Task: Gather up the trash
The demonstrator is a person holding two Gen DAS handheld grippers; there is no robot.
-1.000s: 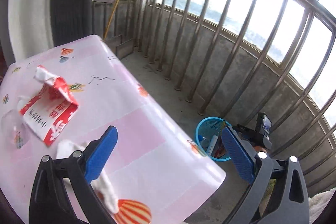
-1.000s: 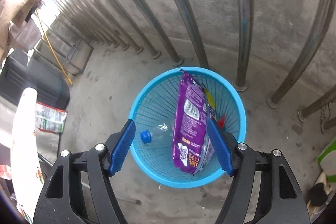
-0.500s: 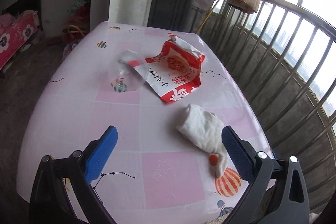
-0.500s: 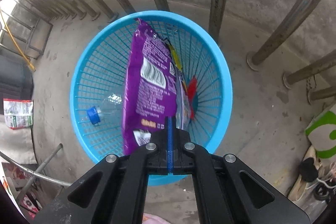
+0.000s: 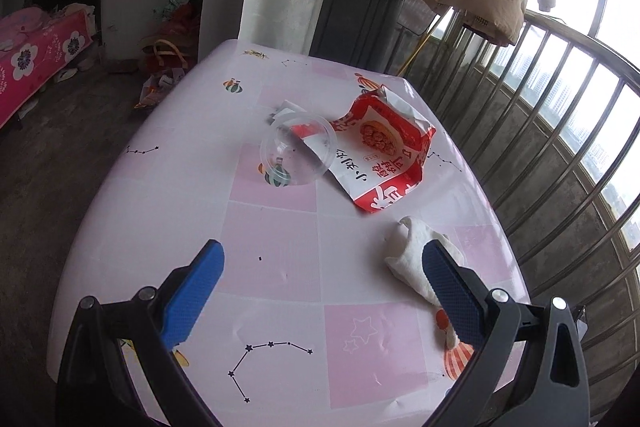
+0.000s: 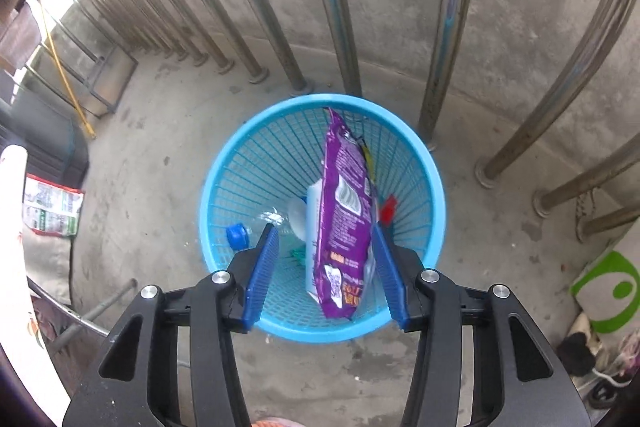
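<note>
Left view — red wrapper (image 5: 384,157) on table (image 5: 276,247); right view — blue basket (image 6: 240,163).

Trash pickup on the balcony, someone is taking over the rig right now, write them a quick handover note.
Left gripper: open, empty, above the pink table.
Right gripper: open, empty, over the blue basket on the floor.
Done: purple snack bag, a clear bottle with a blue cap and other scraps are in the basket.
Left on the table: red and white wrapper, clear plastic cup on its side, crumpled white tissue beside the left gripper's right finger.
The tissue looks like the nearest pick.
</note>
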